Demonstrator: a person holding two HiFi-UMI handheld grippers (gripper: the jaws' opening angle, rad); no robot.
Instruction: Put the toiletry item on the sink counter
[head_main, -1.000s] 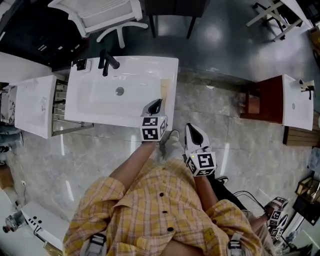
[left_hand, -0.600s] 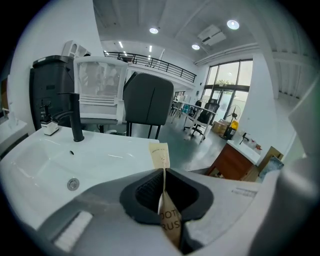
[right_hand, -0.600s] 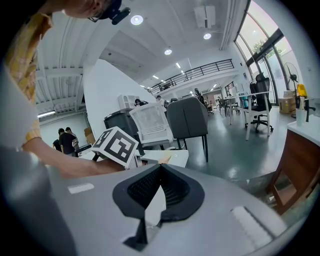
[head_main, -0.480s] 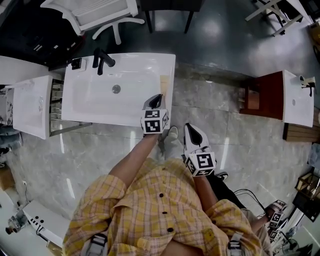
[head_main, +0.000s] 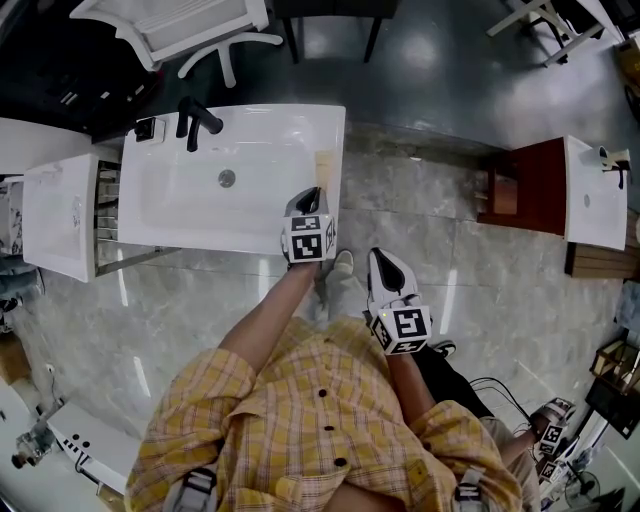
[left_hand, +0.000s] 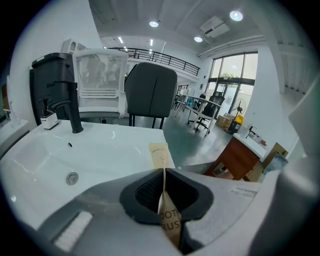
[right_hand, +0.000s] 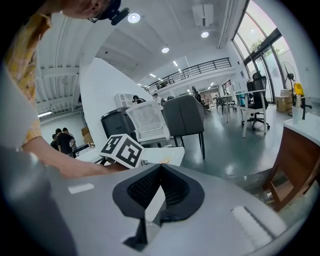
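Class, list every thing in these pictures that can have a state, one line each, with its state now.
toothbrush packet, clamped in the left gripper, far end over the right rim of the sink counter.
left gripper, shut on the toothbrush packet.
right gripper, shut, empty, held beside the counter.
faucet, no water running.
sink basin, empty.
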